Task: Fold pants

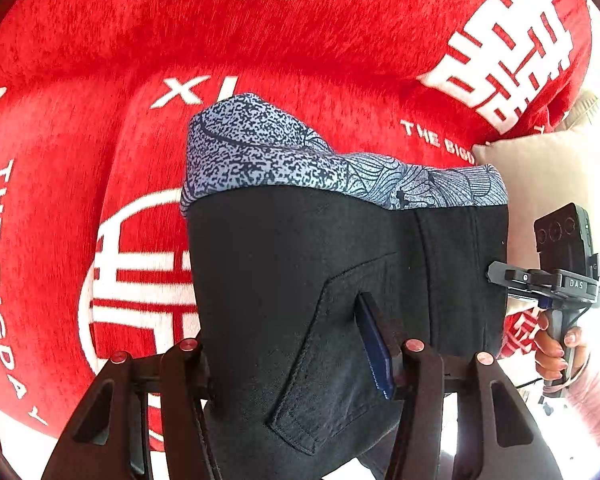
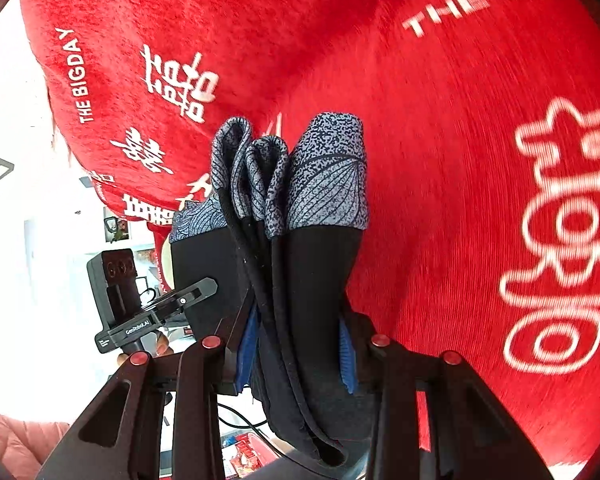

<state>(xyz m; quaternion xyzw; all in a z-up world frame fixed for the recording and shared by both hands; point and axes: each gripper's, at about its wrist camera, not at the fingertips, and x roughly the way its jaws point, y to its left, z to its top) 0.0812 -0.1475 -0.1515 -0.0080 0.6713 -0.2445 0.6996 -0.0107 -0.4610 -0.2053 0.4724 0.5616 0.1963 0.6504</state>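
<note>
The pants (image 1: 300, 264) are black with a blue-grey patterned band (image 1: 284, 156) at the end and hang folded in the air above a red blanket (image 1: 300, 32). My left gripper (image 1: 300, 368) is shut on their near edge by a pocket. My right gripper (image 2: 300, 344) is shut on the other edge, where several folded layers (image 2: 300, 248) show side on. The right gripper also shows at the right of the left wrist view (image 1: 500, 274). The left gripper shows at the left of the right wrist view (image 2: 208, 286).
The red blanket (image 2: 440, 120) with white lettering fills the background of both views. A beige cushion (image 1: 540, 168) lies at the right in the left wrist view. A bright room with small objects shows at the lower left of the right wrist view.
</note>
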